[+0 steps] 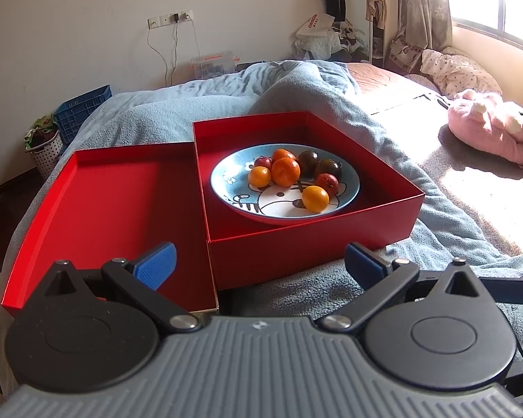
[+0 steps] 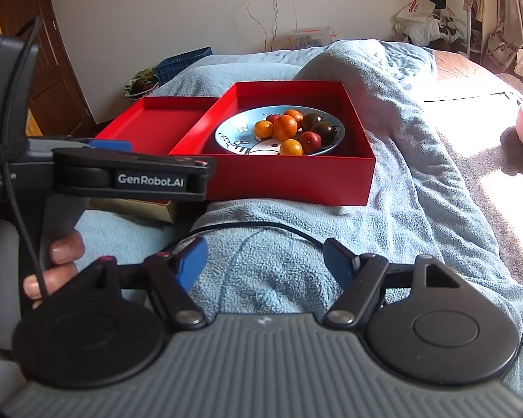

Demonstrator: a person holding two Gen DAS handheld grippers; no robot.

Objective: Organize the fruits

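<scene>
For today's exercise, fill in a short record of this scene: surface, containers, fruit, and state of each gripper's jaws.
surface: blue blanket on a bed
containers: deep red box holding a plate; shallow red lid beside it, nothing in it
fruit: all on the plate: orange ones, red ones, dark ones
left gripper: jaws open, holding nothing
right gripper: jaws open, holding nothing
</scene>
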